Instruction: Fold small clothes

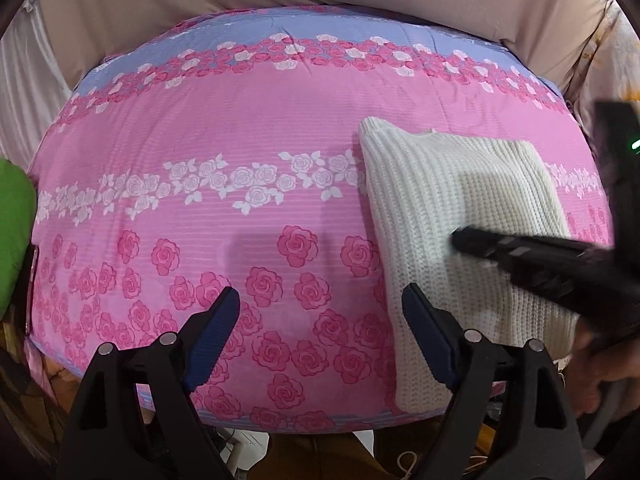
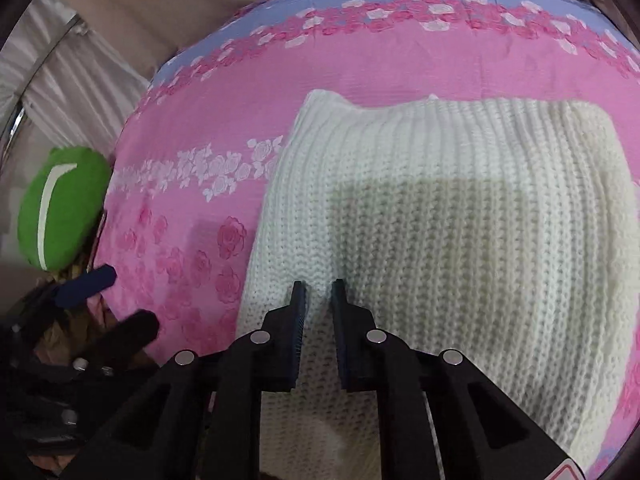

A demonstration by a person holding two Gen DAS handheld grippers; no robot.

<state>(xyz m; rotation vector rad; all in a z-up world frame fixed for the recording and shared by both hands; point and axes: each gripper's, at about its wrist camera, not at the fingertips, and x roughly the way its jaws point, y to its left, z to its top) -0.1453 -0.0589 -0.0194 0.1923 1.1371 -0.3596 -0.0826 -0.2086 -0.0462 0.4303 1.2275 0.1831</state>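
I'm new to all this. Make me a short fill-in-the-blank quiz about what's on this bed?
1. The knitted sweater is ____ in colour.
2. The bedcover is printed with ____.
3. The cushion beside the bed is ____.
4. The left gripper has its jaws wide ____, with nothing between them.

Missing words: white; roses; green; open

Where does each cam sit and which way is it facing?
Left wrist: on the left gripper, aimed down at the pink rose cover; own open fingers show, right gripper crossing in.
Right wrist: on the right gripper, aimed down at the white knit; narrow jaws.
Shared: knit, cover, green cushion.
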